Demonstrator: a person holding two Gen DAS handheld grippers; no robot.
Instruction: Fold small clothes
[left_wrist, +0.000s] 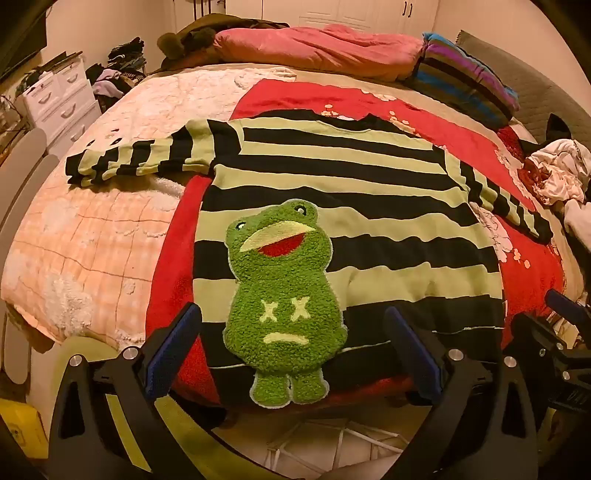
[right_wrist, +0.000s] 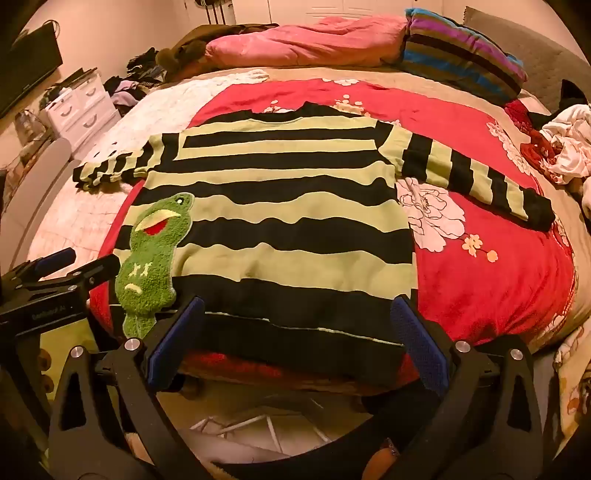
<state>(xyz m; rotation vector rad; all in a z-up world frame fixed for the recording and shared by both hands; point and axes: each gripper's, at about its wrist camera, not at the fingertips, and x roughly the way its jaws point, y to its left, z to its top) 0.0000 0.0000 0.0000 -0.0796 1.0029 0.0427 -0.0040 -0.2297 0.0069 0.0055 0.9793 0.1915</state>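
The striped sweater (left_wrist: 351, 206) is soft matt knit cloth; its frog patch (left_wrist: 282, 295) is nubby, looped pile, like terry. The red blanket (right_wrist: 491, 266) under it looks plush and velvety. Each gripper has matt black plastic arms, dull textured blue pads (right_wrist: 421, 343) and shiny metal screw heads (left_wrist: 129, 352).

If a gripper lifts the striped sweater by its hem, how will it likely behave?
The striped sweater lies flat with wavy stripes, so it is probably floppy and would drape. Its plush frog patch may weigh that side down. The fuzzy red blanket likely adds drag.
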